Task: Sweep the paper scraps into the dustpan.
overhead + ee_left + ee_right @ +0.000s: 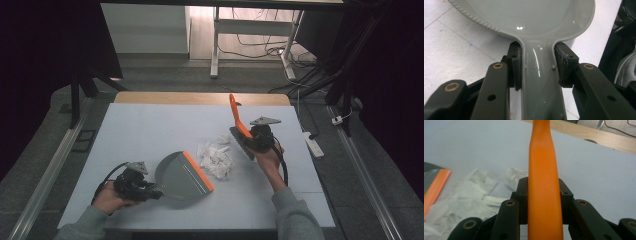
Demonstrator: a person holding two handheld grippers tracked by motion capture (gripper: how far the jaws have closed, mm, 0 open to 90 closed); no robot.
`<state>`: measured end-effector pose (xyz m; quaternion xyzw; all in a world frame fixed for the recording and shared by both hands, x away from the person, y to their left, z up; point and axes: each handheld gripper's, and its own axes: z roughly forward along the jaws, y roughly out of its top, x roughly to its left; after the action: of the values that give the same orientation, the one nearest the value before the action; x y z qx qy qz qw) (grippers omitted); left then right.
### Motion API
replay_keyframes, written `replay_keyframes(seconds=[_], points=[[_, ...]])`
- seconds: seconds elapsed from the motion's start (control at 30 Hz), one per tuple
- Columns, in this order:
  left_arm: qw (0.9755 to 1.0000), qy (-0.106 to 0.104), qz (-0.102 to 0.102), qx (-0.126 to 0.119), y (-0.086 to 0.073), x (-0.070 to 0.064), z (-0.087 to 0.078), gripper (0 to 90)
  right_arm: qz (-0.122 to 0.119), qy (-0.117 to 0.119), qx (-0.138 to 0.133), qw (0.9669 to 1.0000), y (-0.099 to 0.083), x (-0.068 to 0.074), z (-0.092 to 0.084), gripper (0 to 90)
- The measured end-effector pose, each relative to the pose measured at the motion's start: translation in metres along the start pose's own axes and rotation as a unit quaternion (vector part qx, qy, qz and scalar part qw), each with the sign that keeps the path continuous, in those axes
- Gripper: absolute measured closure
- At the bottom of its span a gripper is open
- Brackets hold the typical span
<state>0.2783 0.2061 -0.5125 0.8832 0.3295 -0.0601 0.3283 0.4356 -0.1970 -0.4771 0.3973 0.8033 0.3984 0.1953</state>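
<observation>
Table [150, 130]: pale top with a wooden far edge.
Dustpan [181, 176]: grey with an orange lip, lying flat on the near left part of the table, lip toward the paper.
Paper [216, 157]: white crumpled wad just beside the lip.
Brush [239, 122]: orange handle tilted up and away, dark head low, right of the paper.
Left gripper [537, 67]: clamped on the dustpan handle.
Right gripper [544, 200]: clamped on the brush handle.

Crumpled paper [216, 159] between dustpan [182, 176] and brush [240, 129]
</observation>
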Motion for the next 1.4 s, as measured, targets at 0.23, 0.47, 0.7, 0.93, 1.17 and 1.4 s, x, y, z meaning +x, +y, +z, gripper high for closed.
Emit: replay_keyframes(seconds=[0.23, 0.47, 0.7, 0.93, 1.17, 1.4], points=[[1.0000, -0.002, 0.000, 0.002, 0.002, 0.001, 0.002, 61.7, 0.011, -0.013, 0.006, 0.9998, 0.004, -0.006, 0.014, 69.9], [1.0000, -0.005, -0.001, 0.002, 0.002, 0.001, 0.002, 61.8, 0.007, -0.021, 0.018, 0.9996, 0.012, -0.010, 0.028, 69.9], [1.0000, -0.006, -0.001, 0.003, 0.002, 0.002, 0.002, 61.8, -0.005, -0.022, 0.033, 0.9992, 0.017, -0.009, 0.041, 69.9], [1.0000, -0.007, -0.001, 0.002, 0.002, 0.002, 0.002, 61.8, -0.027, -0.012, 0.048, 0.9984, 0.021, 0.003, 0.050, 70.0], [1.0000, -0.007, -0.002, 0.002, 0.002, 0.002, 0.003, 61.8, -0.044, 0.010, 0.059, 0.9972, 0.021, 0.018, 0.050, 70.0], [1.0000, -0.007, -0.003, 0.002, 0.002, 0.002, 0.003, 61.8, -0.067, 0.045, 0.063, 0.9948, 0.020, 0.042, 0.050, 69.9]])
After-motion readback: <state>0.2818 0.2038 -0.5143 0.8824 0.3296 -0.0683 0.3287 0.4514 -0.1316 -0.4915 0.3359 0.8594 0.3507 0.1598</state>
